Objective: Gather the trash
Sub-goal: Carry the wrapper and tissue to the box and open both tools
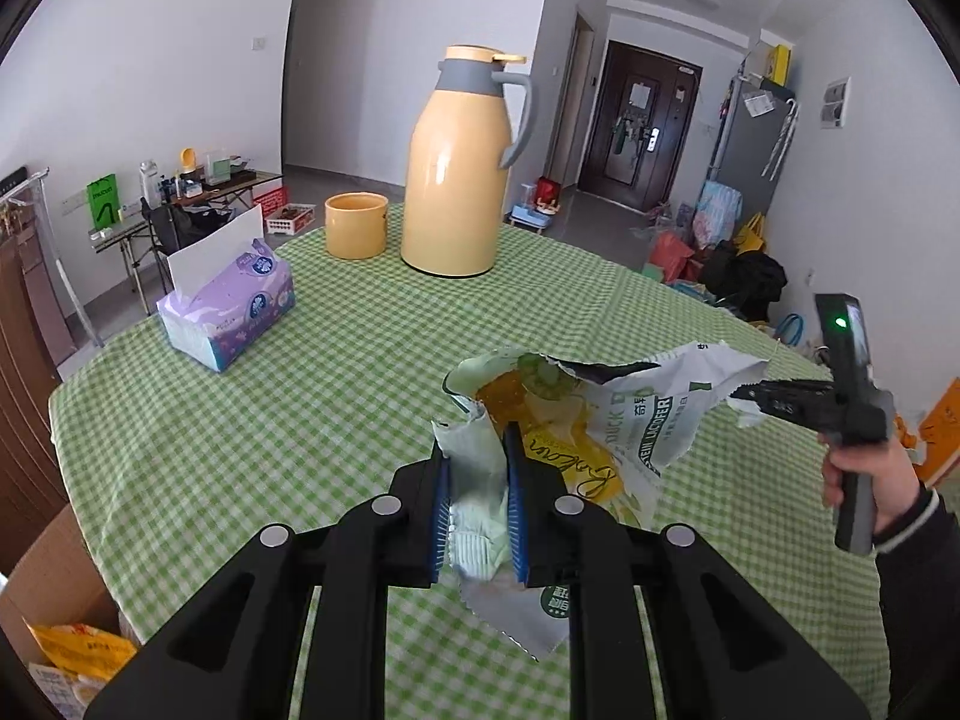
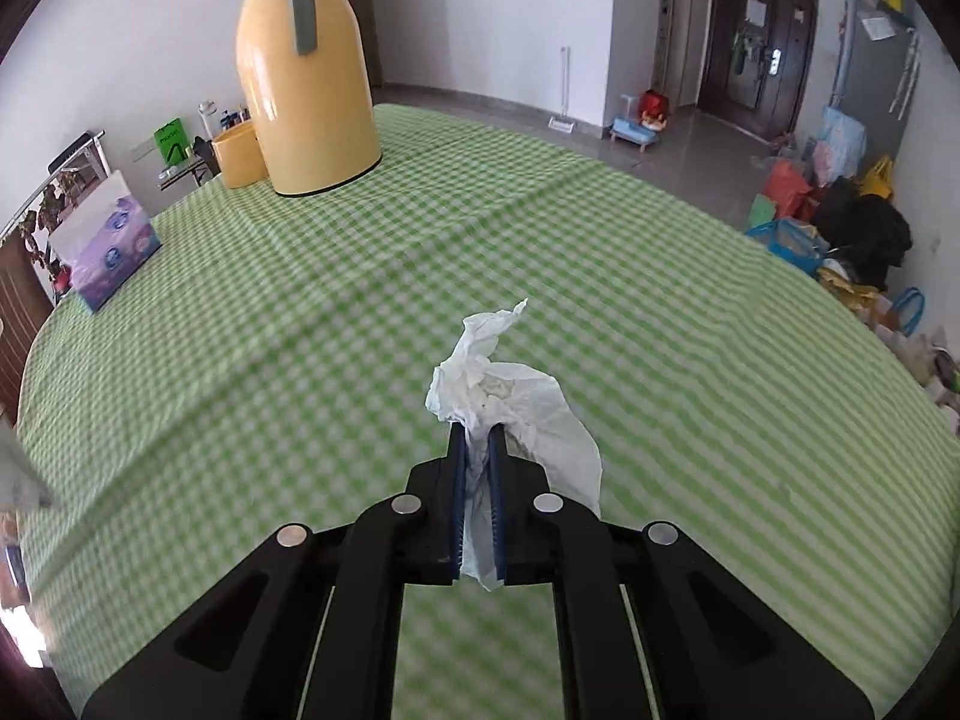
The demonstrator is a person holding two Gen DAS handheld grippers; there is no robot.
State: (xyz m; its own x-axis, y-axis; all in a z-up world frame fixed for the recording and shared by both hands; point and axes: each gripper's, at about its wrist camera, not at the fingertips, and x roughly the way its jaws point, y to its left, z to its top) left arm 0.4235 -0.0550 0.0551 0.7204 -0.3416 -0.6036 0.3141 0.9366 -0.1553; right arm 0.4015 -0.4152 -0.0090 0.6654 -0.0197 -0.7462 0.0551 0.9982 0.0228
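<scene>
The left tongs (image 1: 477, 450) pinch a torn snack wrapper (image 1: 606, 420). The wrapper is green, yellow and white, and it is ripped open. It hangs in the air above the bench (image 1: 300, 408), near the camera and a bit to the right. The bench wears a green and white checked cloth. The blue pads (image 1: 516, 516) of the left tongs press on a crumpled part of the wrapper from both sides. The right tongs (image 2: 477, 438) pinch a crumpled white tissue (image 2: 516, 402). Their pads (image 2: 457, 492) are pressed almost together with the thin paper between them. The tissue sticks up and out past the tips, over the near part of the bench. In the left wrist view, the right tongs (image 1: 750, 399) show at the right side, just beside the ragged edge of the wrapper, and a hand (image 1: 864, 468) in a dark sleeve holds their handle. At the far side of the bench stands a tall yellow jug (image 1: 459, 180) with a grey handle. A small yellow cup (image 1: 356, 225) sits just left of it. A purple tissue box (image 1: 231, 306) sits on the left side of the bench, with a white sheet poking out of the top. A cardboard box (image 1: 57, 588) shows at the near left, lower than the bench.
</scene>
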